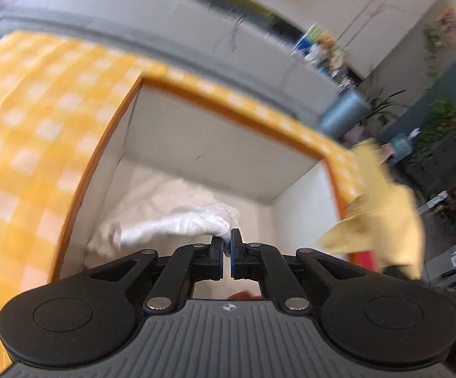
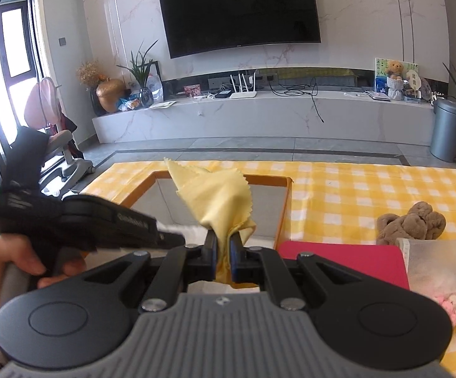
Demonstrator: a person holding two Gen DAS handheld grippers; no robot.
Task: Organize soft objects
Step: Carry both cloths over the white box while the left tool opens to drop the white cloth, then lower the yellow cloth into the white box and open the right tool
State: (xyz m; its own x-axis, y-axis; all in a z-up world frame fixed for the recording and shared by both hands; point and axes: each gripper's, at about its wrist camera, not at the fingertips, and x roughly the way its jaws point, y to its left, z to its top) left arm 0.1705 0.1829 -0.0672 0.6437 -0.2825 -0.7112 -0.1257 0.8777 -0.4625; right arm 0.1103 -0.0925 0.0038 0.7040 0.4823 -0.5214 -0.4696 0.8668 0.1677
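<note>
Yellow-and-white checked tablecloth (image 2: 369, 189) covers the table, filling the lower half of the right wrist view.

Orange-rimmed open box (image 1: 196, 145) with pale inner walls sits on the cloth; in the right wrist view it lies at 12 o'clock from the right gripper, rim showing at (image 2: 286, 208).

Red flat item (image 2: 341, 261) lies just beside the box, at 3 o'clock of it.

Translucent bag (image 2: 435, 271) holding pink pieces rests at 4 o'clock, overlapping the red item's edge.

Brown plush toy (image 2: 413, 223) sits on the cloth at 2 o'clock of the red item.

Yellow cloth (image 2: 218, 198), zigzag-edged, stands up from the right gripper (image 2: 223, 252), above the box opening. Jaws pressed together, pinching its lower fold.

White cloth (image 1: 177, 223), crumpled, hangs inside the box, trailing toward 9 o'clock from the left gripper (image 1: 227, 245). Jaws pressed together on its end. Left wrist view is motion-blurred.

A hand (image 2: 17, 267) grasps the left gripper's handle at 9 o'clock.
</note>
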